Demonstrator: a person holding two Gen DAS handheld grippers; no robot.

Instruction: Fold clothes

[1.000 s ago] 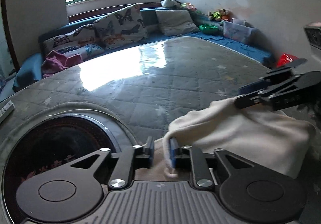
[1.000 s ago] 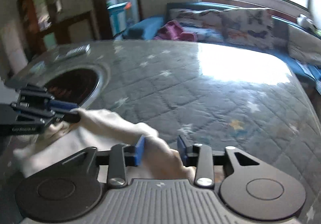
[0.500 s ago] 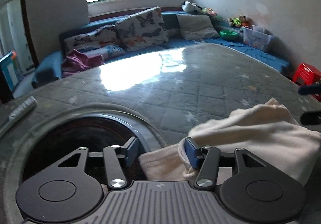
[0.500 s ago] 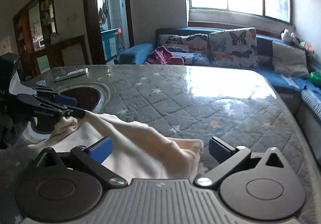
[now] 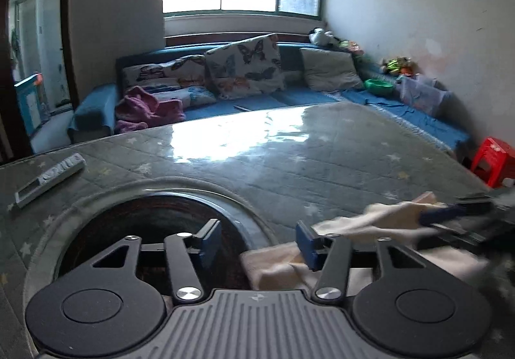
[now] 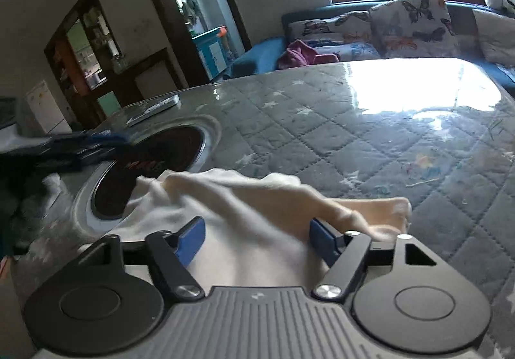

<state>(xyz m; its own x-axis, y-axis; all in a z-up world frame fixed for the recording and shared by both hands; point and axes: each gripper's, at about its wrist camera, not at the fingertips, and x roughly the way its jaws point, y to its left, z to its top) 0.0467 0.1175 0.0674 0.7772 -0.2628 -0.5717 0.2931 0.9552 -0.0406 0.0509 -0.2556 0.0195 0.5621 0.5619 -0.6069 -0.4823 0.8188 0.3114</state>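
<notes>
A cream cloth [image 5: 370,227] lies loosely folded on the grey quilted table [image 5: 322,172], next to a dark round inset [image 5: 154,220]. My left gripper [image 5: 257,241] hovers over the cloth's near-left edge. Its jaws are closing, with only a corner of cloth low in the gap and no pad pressing on it. In the right wrist view the cloth [image 6: 244,198] lies between the blue pads of my right gripper [image 6: 257,240]. Those jaws are closing too and stand wide around the fabric. Each gripper shows blurred in the other's view: the right gripper [image 5: 457,214] and the left gripper [image 6: 80,146].
A remote control [image 5: 48,177] lies at the table's left side. Behind the table runs a blue sofa [image 5: 289,98] with butterfly cushions and a pink garment [image 5: 145,108]. A red stool [image 5: 495,159] stands off the table's right edge.
Both grippers were shut on the cloth a second ago and have let go. The right jaws swung wide, then narrowed. The left gripper rose and drew back, and the cloth settled on the table.
</notes>
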